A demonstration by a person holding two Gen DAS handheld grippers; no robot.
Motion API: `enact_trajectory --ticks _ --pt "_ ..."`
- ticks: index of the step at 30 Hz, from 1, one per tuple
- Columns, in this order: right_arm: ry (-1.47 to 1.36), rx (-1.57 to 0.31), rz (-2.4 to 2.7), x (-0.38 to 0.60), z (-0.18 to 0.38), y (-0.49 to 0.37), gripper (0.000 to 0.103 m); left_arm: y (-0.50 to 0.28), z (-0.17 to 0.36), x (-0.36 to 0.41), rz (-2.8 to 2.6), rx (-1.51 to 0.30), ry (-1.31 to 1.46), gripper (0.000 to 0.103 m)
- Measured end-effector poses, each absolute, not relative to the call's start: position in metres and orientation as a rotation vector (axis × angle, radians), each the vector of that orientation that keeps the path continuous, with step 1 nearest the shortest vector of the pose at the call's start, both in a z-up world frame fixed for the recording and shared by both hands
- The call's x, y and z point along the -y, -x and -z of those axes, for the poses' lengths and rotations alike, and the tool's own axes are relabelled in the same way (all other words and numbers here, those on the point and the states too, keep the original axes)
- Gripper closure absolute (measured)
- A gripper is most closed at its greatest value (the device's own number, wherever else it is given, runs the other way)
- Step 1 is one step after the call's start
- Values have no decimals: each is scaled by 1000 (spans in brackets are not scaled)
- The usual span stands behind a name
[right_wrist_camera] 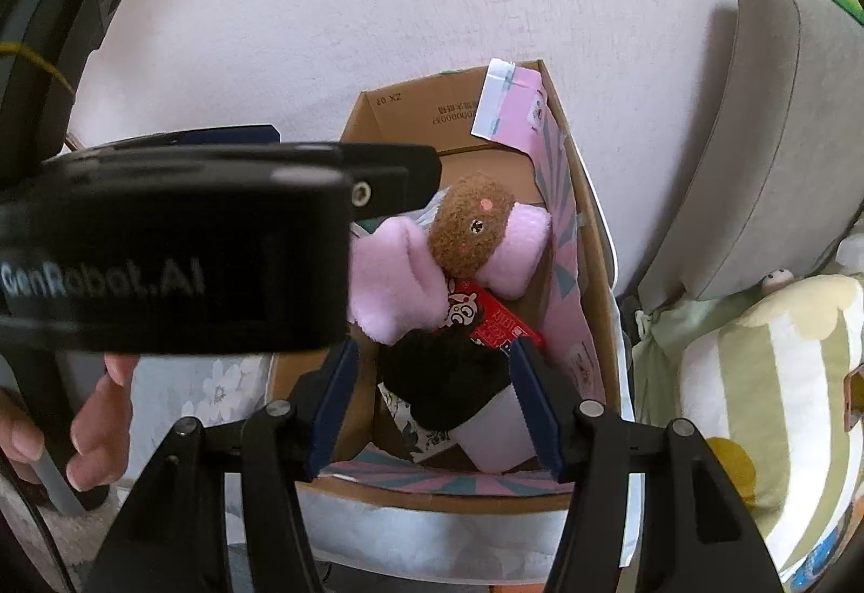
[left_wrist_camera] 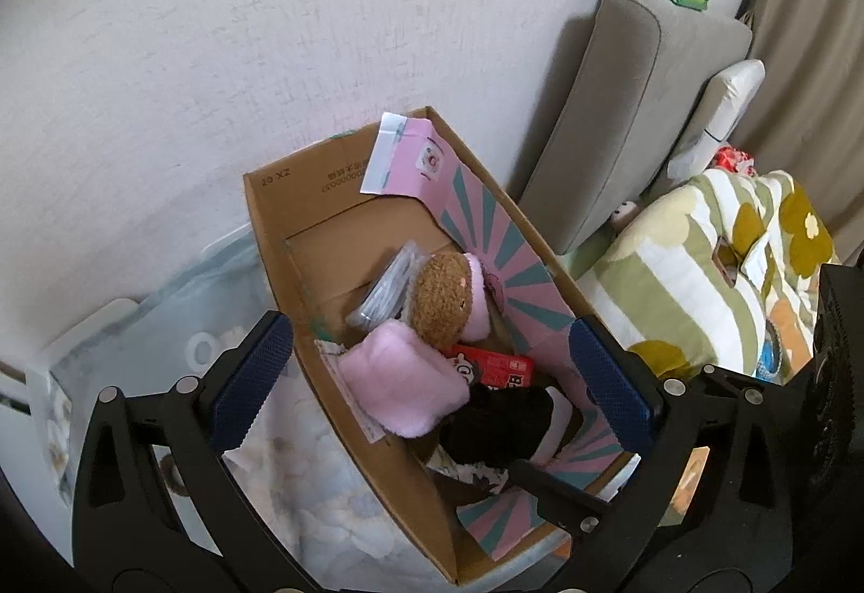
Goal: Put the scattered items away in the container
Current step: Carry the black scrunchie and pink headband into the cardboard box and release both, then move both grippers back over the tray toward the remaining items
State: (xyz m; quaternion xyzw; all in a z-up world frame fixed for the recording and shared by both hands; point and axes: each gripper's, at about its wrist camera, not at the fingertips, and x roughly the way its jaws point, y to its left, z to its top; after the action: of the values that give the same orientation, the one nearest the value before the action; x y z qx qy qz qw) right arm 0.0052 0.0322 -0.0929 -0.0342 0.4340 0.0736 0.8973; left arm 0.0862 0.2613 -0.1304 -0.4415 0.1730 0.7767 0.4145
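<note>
A cardboard box (left_wrist_camera: 324, 280) stands open against a pale wall (left_wrist_camera: 216, 26), seen from above through two fisheye lenses.

In the left wrist view, the left gripper (left_wrist_camera: 432, 377) has its blue-padded jaws spread wide, one pad outside the box's left wall at 8 o'clock, the other over the right wall at 4 o'clock. Nothing is between them but the box's contents below.

Inside the box lie a brown plush (left_wrist_camera: 443, 298) with pink trim near the centre, a pink cloth (left_wrist_camera: 399, 382) just below it at 7 o'clock, a red packet (left_wrist_camera: 494, 366) touching both, a black item (left_wrist_camera: 499, 425) at 5 o'clock, and a clear wrapper (left_wrist_camera: 386, 290) at 10 o'clock of the plush. A pink flap (left_wrist_camera: 416, 161) with a white label leans at the box's far corner.

In the right wrist view, the right gripper (right_wrist_camera: 432, 404) has its jaws partly apart, either side of the black item, whose lower part is white; whether the pads touch it I cannot tell. The other tool's black body crosses the view at 9 o'clock, with a hand (right_wrist_camera: 92, 431) at 8 o'clock.

A grey cushion (left_wrist_camera: 610, 107) stands at 2 o'clock, a striped floral blanket (left_wrist_camera: 702, 258) at 3 o'clock.
</note>
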Motion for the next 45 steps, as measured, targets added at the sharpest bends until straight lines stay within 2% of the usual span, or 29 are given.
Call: enact_trajectory --ticks 17,31,39,45 --pt "37 -817 -90 -58 72 18 49 -82 92 -199 -2024 -392 1094 1" --pt "77 -684 -197 -143 27 6 49 -27 28 -22 -2366 -198 995 1" --pt "203 -706 -306 -213 37 -18 49 1 42 76 -2561 -27 1065 1" --pt "287 -762 -297 -244 71 -36 49 20 94 109 -2614 -109 1254 1"
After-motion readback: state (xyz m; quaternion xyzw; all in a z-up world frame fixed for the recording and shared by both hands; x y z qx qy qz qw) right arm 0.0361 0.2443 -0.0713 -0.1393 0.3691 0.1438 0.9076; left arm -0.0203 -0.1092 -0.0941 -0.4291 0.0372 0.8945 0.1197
